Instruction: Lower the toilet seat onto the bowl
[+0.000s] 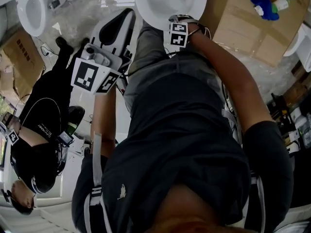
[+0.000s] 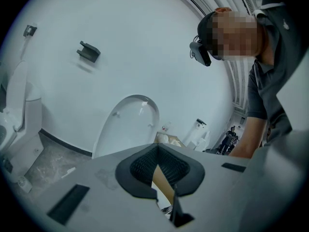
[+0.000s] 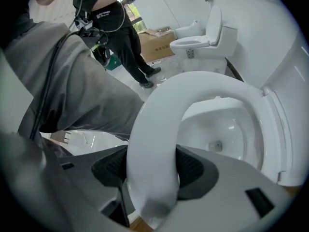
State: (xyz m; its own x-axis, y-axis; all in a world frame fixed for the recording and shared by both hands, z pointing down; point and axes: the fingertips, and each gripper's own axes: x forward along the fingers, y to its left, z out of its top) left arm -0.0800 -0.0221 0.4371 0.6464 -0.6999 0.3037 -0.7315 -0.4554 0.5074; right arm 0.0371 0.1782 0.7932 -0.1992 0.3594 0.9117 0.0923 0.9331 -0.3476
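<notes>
The white toilet seat hangs tilted above the bowl, its front rim raised. My right gripper is shut on that front rim, with a dark pad against each side. In the head view the right gripper reaches down to the seat at the top of the picture. My left gripper hangs to the left of the toilet, away from the seat. In the left gripper view its tips meet with nothing between them, and it faces a white wall.
A person in black stands at the left. A second toilet is behind that person. Cardboard with small items lies right of the bowl. A loose white lid leans on the wall.
</notes>
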